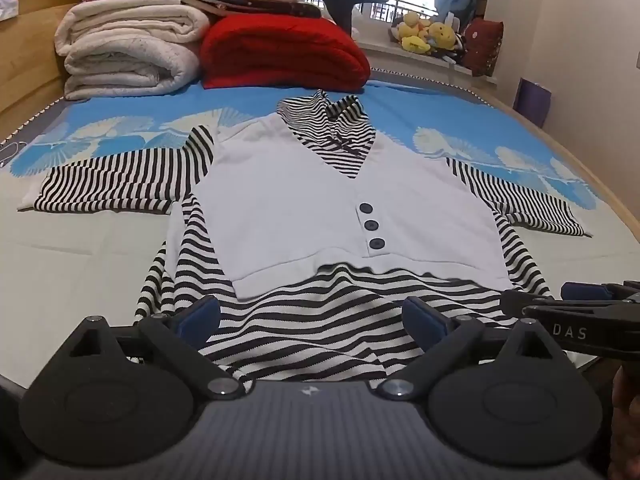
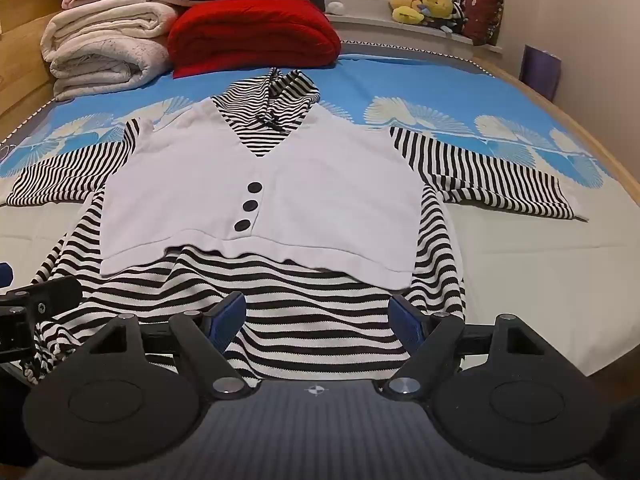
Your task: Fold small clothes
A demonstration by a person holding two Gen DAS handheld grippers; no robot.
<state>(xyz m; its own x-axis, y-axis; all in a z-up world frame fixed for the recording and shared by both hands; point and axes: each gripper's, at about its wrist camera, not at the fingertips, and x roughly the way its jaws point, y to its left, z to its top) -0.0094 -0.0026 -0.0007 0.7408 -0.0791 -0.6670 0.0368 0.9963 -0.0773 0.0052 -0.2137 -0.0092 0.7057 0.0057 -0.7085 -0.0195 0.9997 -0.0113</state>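
Grippers, left (image 1: 312, 316) and right (image 2: 318, 314), both spread wide, empty, poised above hem of black-and-white striped knit top (image 2: 304, 320).

The garment (image 1: 320, 208) is lying spread flat on the bed (image 1: 100, 264) at frame centre, sleeves reaching left and right, with the folded blankets (image 1: 128, 52) sitting behind it at upper left and plush toys (image 1: 428, 34) on the windowsill at upper right.

A home bedroom: bed (image 1: 120, 240), stacked blankets (image 1: 128, 52), plush toys (image 1: 428, 34) on windowsill.
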